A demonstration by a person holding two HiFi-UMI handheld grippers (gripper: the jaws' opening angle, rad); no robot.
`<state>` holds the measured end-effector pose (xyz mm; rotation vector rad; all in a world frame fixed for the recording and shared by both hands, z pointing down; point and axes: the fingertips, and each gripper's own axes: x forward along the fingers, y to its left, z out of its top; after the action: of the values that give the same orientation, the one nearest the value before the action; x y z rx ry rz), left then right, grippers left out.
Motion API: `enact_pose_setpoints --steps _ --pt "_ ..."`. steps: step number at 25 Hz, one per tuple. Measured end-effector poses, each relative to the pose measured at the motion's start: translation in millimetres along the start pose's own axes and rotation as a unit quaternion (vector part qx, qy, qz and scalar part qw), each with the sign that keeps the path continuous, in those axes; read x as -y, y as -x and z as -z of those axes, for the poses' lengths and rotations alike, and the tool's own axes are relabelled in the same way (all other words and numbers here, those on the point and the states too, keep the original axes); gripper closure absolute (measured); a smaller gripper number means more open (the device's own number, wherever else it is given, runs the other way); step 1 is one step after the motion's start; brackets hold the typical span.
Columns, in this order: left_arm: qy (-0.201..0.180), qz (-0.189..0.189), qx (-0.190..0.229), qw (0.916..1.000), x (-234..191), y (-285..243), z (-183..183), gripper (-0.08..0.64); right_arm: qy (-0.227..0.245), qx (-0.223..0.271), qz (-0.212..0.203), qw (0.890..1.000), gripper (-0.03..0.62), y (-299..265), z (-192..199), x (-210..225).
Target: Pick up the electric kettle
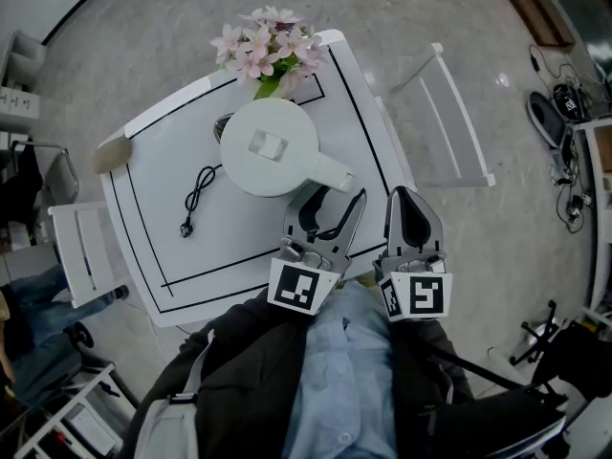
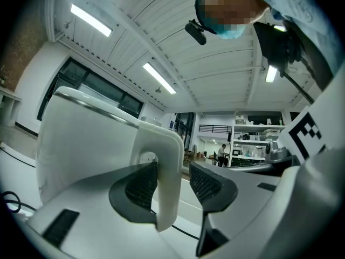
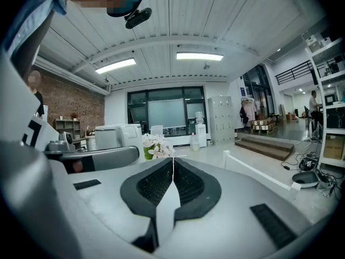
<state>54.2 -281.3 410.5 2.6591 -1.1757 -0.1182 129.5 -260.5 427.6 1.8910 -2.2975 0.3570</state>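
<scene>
The electric kettle (image 1: 271, 146) stood on the white table (image 1: 163, 199), not yet lifted. The left gripper (image 1: 337, 201) had its jaws spread around the handle (image 1: 331, 172) (no squeeze yet); the right gripper (image 1: 405, 204) sat closed, empty, just beside. Closing and lifting remained.

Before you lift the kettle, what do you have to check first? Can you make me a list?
1. Handle between the jaws of the left gripper: ok.
2. Grip closed on the handle: not ok, the jaws stand open with a gap on one side.
3. Kettle upright on the table: ok.
4. Black cord free of the kettle: cannot tell.
5. Room from the flowers just behind it: cannot tell.
6. Right gripper shut, empty, out of the way: ok.
</scene>
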Motion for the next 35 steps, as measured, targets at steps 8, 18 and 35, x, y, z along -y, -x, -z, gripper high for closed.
enact_pose_setpoints --steps 8,18,35 --pt "-0.043 -0.022 0.002 0.9988 -2 -10 -3 0.385 -0.001 -0.011 -0.008 1.000 0.574 -14 1 10" --pt "-0.069 -0.051 -0.001 0.9963 -1 -16 4 0.385 -0.002 -0.024 -0.024 0.999 0.574 -23 7 19" --pt "-0.064 -0.129 0.015 0.9894 -7 -28 6 0.385 0.014 -0.026 -0.077 0.997 0.574 -32 3 35"
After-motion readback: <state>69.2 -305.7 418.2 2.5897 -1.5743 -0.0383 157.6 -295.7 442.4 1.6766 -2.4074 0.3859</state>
